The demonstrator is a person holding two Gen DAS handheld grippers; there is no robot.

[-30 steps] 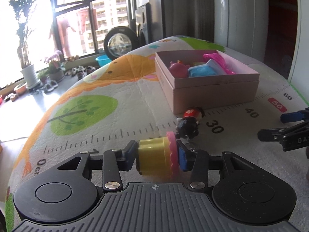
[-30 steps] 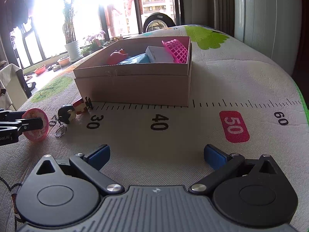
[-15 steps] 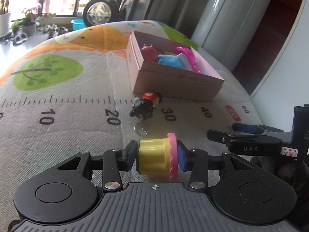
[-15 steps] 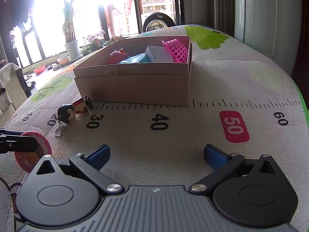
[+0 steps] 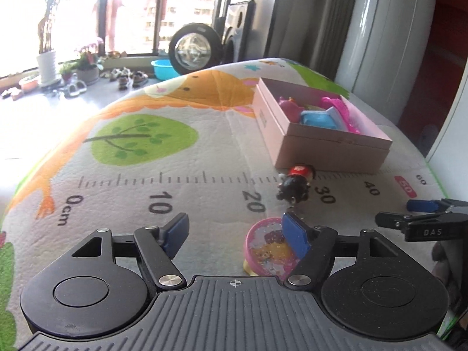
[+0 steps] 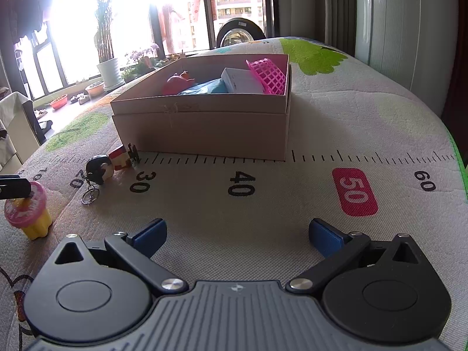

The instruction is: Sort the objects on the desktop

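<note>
The left gripper point(image 5: 235, 232) is opening, its blue pads spread apart, and the small yellow fluted cup with a pink round lid point(image 5: 270, 247) stands upright on the counter point(image 5: 175, 158), free of the pads. In the left wrist view the cup sits low by the gripper's right finger point(image 5: 295, 238), which overlaps the lid; whether that pad touches it cannot be told. In the right wrist view the cup stands at the near left, with a black finger of the left gripper at its lid.

The right gripper point(image 6: 237, 235) is spread wide and grasps nothing; only bare mat lies between its fingers.

There is one cup, one keychain figure and one box on the counter. The cup has a ribbed yellow body and a pink lid with a printed cartoon picture. The little doll keychain with a black head and red-and-white body point(image 6: 109, 165) lies on its side just beyond the cup, its metal ring point(image 6: 89, 196) toward the near side, its feet near the corner of the box. The pale pink cardboard box point(image 6: 204, 122) sits farther back, holding a pink mesh basket point(image 6: 270, 76), a white block point(image 6: 241, 80), a blue item point(image 6: 206, 87) and a pink rounded toy point(image 6: 177, 83).

The counter is covered by a play mat printed with a ruler scale, a green tree and an orange animal.
</note>
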